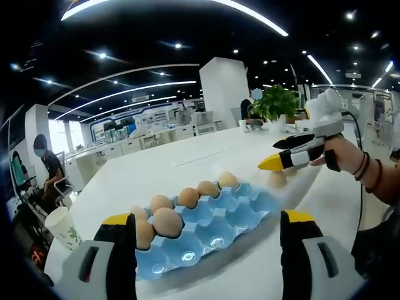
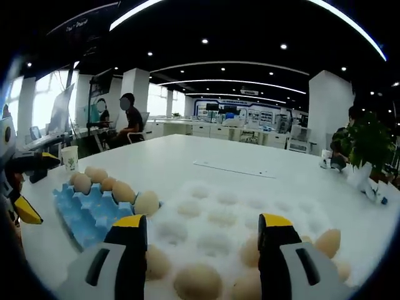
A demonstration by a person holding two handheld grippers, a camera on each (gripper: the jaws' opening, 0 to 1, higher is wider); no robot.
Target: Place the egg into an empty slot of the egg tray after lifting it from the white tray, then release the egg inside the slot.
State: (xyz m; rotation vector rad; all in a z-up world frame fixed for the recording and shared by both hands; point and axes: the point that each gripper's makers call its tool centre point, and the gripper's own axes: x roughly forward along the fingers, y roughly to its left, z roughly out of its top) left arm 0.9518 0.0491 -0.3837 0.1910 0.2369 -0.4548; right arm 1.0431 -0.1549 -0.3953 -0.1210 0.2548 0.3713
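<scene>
The blue egg tray [image 1: 225, 215] lies on the white table with several brown eggs [image 1: 167, 220] along its near-left side and empty slots toward the right. My left gripper [image 1: 208, 220] stands open just in front of it, nothing between its jaws. My right gripper [image 2: 203, 220] is open too, hovering over the white tray [image 2: 212, 215], which holds several eggs [image 2: 197, 281]. In the left gripper view the right gripper [image 1: 276, 153] shows held by a hand above an egg [image 1: 277, 179]. The blue tray [image 2: 87, 212] sits left of the white one.
A paper cup [image 1: 62, 228] stands near the table edge beside the blue tray. A potted plant [image 1: 275, 103] stands at the table's far end. Seated people [image 2: 128, 119] are at desks beyond the table. The left gripper [image 2: 31, 187] shows at the left edge.
</scene>
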